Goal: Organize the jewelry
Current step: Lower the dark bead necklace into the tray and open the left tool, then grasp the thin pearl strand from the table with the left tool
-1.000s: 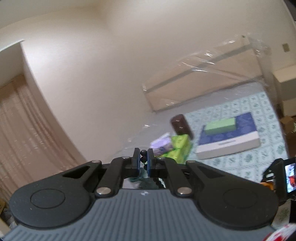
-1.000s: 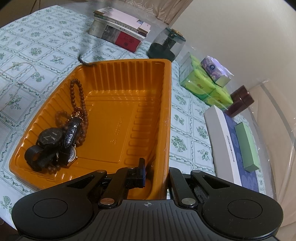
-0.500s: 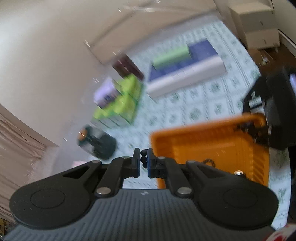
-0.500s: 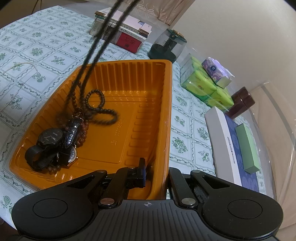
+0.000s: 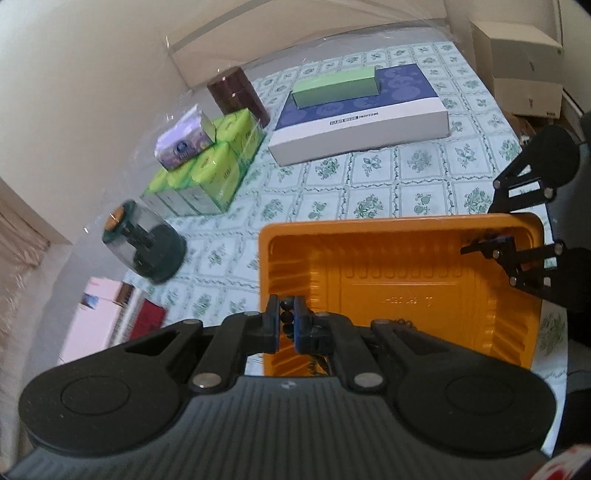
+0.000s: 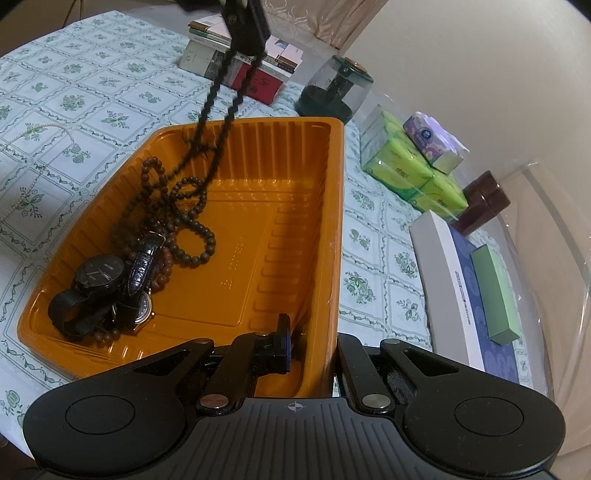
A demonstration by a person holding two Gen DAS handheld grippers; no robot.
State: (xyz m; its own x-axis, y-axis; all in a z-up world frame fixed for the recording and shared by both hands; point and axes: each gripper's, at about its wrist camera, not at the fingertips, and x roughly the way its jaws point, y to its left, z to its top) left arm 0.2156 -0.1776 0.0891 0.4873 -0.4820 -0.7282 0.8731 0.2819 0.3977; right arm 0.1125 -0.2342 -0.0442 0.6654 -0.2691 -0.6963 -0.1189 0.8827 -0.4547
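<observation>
Evenly lit, soft indoor light; bowed by fisheye at edges, slightly motion-blurred at left, glare on clear plastic sheet (image 5: pixel 369 33).

A home: floral tablecloth (image 5: pixel 424 162), tissue packs (image 5: pixel 207 173), stacked books (image 6: pixel 243 70), curtains (image 5: pixel 18 236).

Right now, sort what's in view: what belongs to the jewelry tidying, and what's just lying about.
Job: orange tray, dark bead necklace, watches, pale chain on the cloth, left hand-held gripper, right hand-held gripper.
Lying about: tissue packs, books, brown jar, flat box.
</observation>
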